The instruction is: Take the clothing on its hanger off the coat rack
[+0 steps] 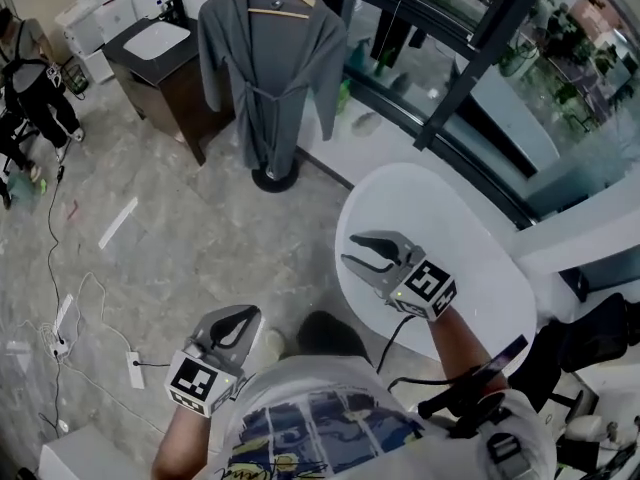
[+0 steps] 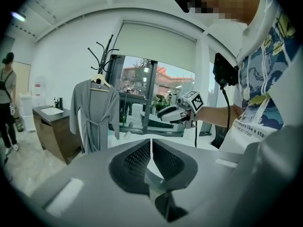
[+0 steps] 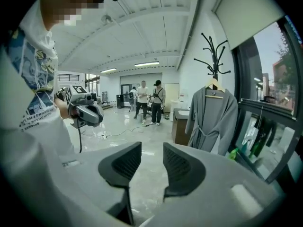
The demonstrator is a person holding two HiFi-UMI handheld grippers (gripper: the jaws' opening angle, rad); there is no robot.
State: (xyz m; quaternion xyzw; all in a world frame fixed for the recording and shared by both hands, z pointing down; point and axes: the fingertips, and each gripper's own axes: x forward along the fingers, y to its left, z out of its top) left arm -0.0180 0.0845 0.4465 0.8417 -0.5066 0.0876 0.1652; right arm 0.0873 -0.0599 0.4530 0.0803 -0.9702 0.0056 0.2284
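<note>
jaws: left gripper [image 2: 150,142] clenched empty, right gripper [image 3: 152,149] parted empty; head view alone shows rack base [image 1: 273,179].

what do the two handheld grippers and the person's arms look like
Both are grey plastic: the left gripper and right gripper each have two curved jaws with dark meshed pads. Each carries a white cube with black square markers. A black cable trails from the right one. The person wears a white short-sleeved shirt with blue print.
</note>
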